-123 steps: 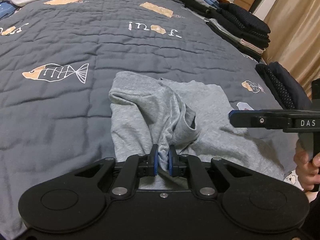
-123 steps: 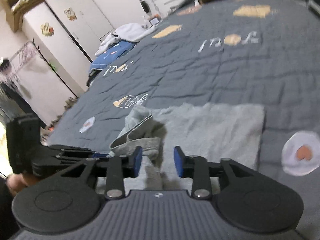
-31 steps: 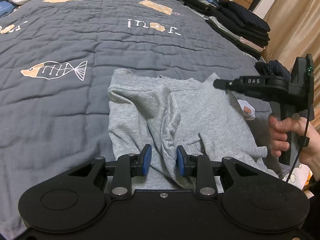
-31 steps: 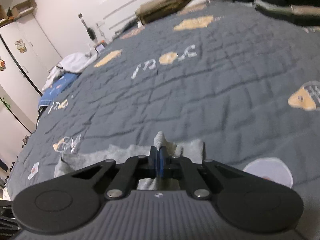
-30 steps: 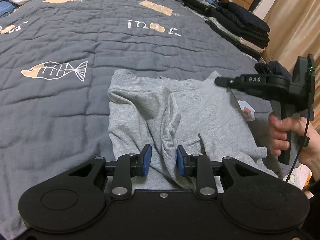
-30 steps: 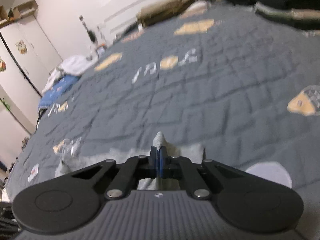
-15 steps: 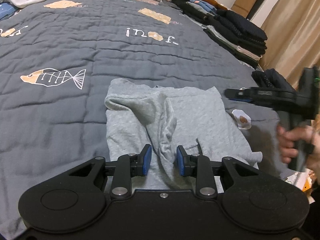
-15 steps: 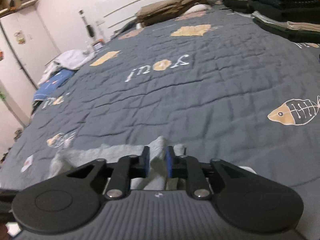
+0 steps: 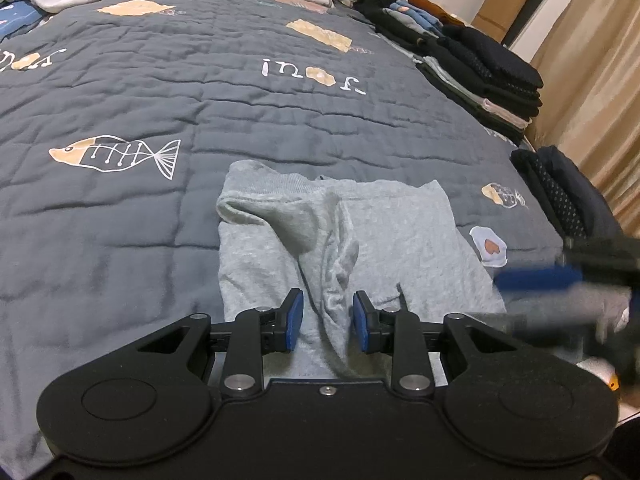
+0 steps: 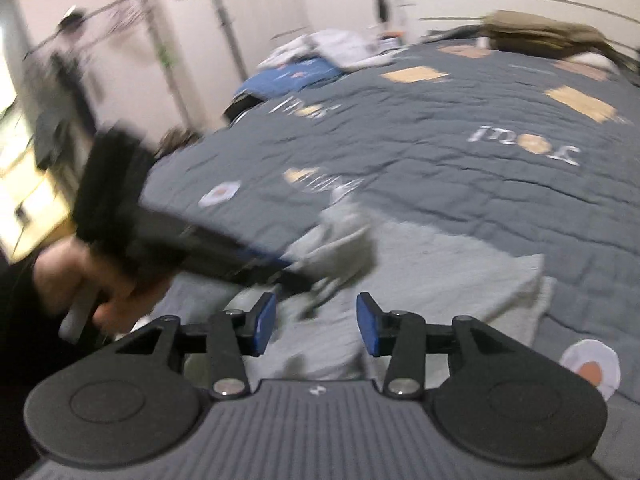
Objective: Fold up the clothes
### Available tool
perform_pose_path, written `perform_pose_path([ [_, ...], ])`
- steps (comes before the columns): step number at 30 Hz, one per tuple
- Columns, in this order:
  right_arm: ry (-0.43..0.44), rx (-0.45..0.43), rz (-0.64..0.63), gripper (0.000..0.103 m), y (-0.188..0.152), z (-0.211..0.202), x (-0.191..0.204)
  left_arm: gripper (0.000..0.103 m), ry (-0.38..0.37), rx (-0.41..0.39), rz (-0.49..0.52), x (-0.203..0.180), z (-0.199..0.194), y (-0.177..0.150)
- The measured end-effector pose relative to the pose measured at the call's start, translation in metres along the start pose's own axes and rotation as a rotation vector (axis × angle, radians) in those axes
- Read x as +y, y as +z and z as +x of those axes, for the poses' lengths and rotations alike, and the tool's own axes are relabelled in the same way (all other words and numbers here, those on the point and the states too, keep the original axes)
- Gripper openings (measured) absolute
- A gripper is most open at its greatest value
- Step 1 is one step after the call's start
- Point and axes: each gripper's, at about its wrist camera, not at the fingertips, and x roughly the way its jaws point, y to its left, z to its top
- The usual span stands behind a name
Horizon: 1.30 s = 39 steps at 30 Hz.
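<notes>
A grey sweatshirt (image 9: 384, 236) lies partly folded on the dark quilt (image 9: 120, 208), with a bunched ridge of cloth down its middle. My left gripper (image 9: 326, 322) is open, its blue pads on either side of that ridge near the garment's near edge, holding nothing. My right gripper (image 10: 316, 324) is open and empty above the garment's right part (image 10: 440, 272). It shows blurred at the right edge of the left wrist view (image 9: 560, 280). The left gripper's body shows blurred in the right wrist view (image 10: 168, 236).
Stacks of folded dark clothes (image 9: 472, 68) line the bed's right side, with another dark pile (image 9: 560, 192) nearer. Loose white and blue laundry (image 10: 316, 56) lies at the far left corner. A wardrobe and a clothes rack (image 10: 80, 60) stand beyond the bed.
My right gripper let go of the garment's far corner, opened wide and swung back toward the near right edge. My left gripper, open, has barely moved. The right part now lies flat.
</notes>
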Motion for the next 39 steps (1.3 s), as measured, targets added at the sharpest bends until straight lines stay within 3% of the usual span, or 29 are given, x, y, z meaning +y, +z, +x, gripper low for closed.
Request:
perform_pose_path([
  [5,-0.026,0.070,-0.129,0.049,-0.009,0.019,0.028,0.028,-0.003,-0.010,-0.005,0.000,-0.002,0.000],
  [11,-0.117,0.105,-0.113,0.049,-0.018,0.040,0.023,0.028,-0.017,-0.030,-0.005,-0.002,-0.006,0.002],
  [13,-0.118,0.094,-0.003,0.040,-0.019,0.040,0.006,0.028,-0.017,-0.040,-0.013,-0.001,-0.008,0.003],
  [15,-0.117,0.050,0.100,0.007,-0.017,0.031,-0.011,0.028,-0.013,-0.057,-0.020,0.001,-0.011,0.004],
  [16,-0.119,0.024,0.150,0.006,-0.016,0.026,-0.019,0.028,-0.015,-0.066,-0.026,0.002,-0.012,0.005],
  [21,-0.196,-0.155,0.369,0.006,-0.012,-0.007,-0.061,0.028,-0.015,-0.088,-0.044,0.003,-0.016,0.006],
  [24,-0.279,-0.214,0.481,0.006,-0.019,-0.014,-0.086,0.028,-0.012,-0.091,-0.047,0.003,-0.016,0.006],
  [25,-0.284,-0.199,0.512,0.008,-0.022,-0.012,-0.094,0.028,-0.009,-0.087,-0.045,0.003,-0.015,0.006],
  [28,-0.245,-0.023,0.524,0.011,-0.027,0.007,-0.109,0.028,0.008,-0.065,-0.033,0.003,-0.012,0.005],
  [30,-0.219,0.018,0.522,0.012,-0.029,0.011,-0.111,0.028,0.021,-0.042,-0.021,0.003,-0.008,0.005],
  [32,-0.200,0.001,0.519,0.015,-0.027,0.006,-0.112,0.029,0.035,-0.017,-0.001,0.002,-0.007,0.003],
  [34,-0.164,-0.042,0.532,0.027,-0.025,-0.004,-0.115,0.040,0.035,-0.001,0.029,0.000,-0.009,0.001],
  [39,-0.124,-0.108,0.572,0.038,-0.022,-0.010,-0.126,0.041,0.023,-0.013,0.129,-0.013,-0.031,-0.014],
])
